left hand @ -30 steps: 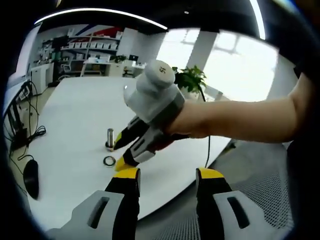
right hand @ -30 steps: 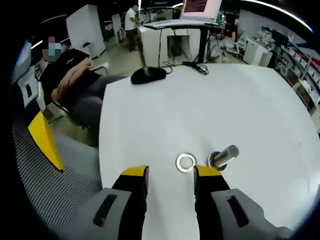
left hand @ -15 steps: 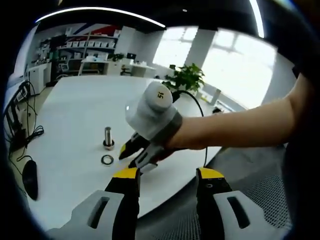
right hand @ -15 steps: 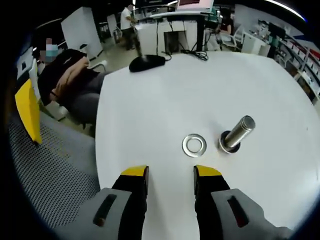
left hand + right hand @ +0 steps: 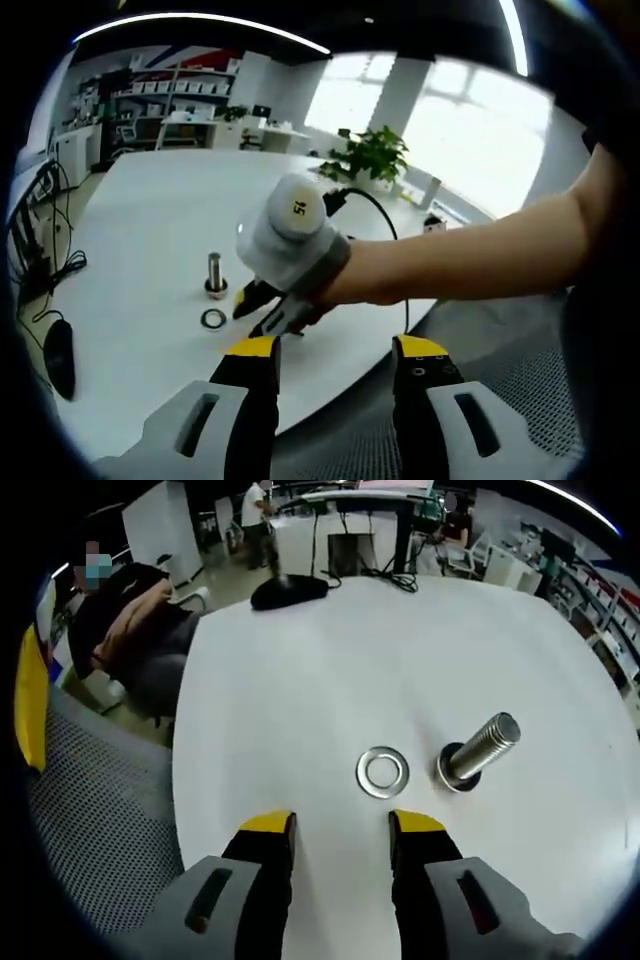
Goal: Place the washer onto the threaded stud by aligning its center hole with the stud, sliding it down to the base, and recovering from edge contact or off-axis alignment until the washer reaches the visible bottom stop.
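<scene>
- Left gripper view, from left to right: a dark computer mouse (image 5: 60, 355) lies near the edge of the white bench (image 5: 140, 230), then the washer (image 5: 213, 319) lies flat just beside the upright threaded stud (image 5: 216, 275), apart from it.
- Further right in that view the right gripper (image 5: 252, 305) reaches in, held by a person's hand; its yellow-tipped jaws point toward the washer and hold nothing.
- Along the bottom, the left gripper (image 5: 335, 350) hangs back off the bench edge, jaws spread and empty.
- Right gripper view, left to right: a seated person (image 5: 130, 630) beyond the bench, then the right gripper (image 5: 340, 825) with its jaws apart and released, the washer (image 5: 383, 772) just ahead of them and the stud (image 5: 478, 750) just to its right on its round base.
- Handling, as a judgement: the washer looks like thin, stiff, smooth metal, light and slippery, lying flush on the bench, so lifting it is awkward. Pinching across the rim, one jaw on each outer edge, seems best, perhaps after tilting it up; the centre hole should stay free for the stud.
</scene>
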A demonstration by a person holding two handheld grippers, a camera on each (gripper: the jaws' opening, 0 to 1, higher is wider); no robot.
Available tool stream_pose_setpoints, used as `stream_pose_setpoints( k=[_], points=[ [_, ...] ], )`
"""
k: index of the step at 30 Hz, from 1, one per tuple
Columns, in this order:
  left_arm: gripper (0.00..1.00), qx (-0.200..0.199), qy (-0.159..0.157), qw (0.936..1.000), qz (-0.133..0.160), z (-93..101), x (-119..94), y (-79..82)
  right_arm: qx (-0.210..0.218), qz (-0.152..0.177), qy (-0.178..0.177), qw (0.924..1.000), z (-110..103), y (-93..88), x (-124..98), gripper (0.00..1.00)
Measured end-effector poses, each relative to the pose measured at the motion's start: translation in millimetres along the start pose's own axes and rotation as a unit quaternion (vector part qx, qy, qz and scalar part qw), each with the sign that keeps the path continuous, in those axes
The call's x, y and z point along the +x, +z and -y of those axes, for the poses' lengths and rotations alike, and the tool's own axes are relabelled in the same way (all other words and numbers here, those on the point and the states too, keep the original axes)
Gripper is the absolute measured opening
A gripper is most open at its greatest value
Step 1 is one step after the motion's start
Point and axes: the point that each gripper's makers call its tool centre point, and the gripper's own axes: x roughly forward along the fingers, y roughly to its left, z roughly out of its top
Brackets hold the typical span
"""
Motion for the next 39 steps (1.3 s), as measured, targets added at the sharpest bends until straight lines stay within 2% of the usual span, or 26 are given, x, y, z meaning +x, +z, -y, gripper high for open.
stream_pose_setpoints(
  k=[7, 12, 22, 25, 28, 39],
  points=[
    [0.43, 0.000, -0.001, 1.0000, -0.001, 0.3, 0.0, -0.4, 0.008, 0.010, -0.006, 0.9999, 4.2, 7.6, 4.6, 0.40],
    [0.43, 0.001, 0.000, 1.0000, 0.000, 0.2, -0.3, -0.3, 0.009, 0.003, -0.010, 0.9999, 8.3, 14.2, 8.3, 0.39],
    [0.43, -0.001, 0.001, 1.0000, 0.000, -0.5, -0.5, -0.3, 0.024, 0.023, -0.021, 0.9992, 17.7, 27.3, 14.9, 0.34],
    [0.43, 0.000, 0.001, 1.0000, -0.002, -0.5, -0.2, -0.9, 0.015, 0.016, -0.014, 0.9997, 16.8, 28.7, 15.2, 0.33],
    [0.43, 0.001, 0.000, 1.0000, -0.005, -0.1, -0.1, -1.7, 0.017, 0.014, -0.019, 0.9996, 19.3, 29.9, 16.0, 0.26],
    [0.43, 0.001, 0.000, 1.0000, -0.007, -0.3, 0.2, -2.2, 0.013, 0.023, -0.013, 0.9996, 20.4, 29.6, 15.3, 0.24]
  ],
)
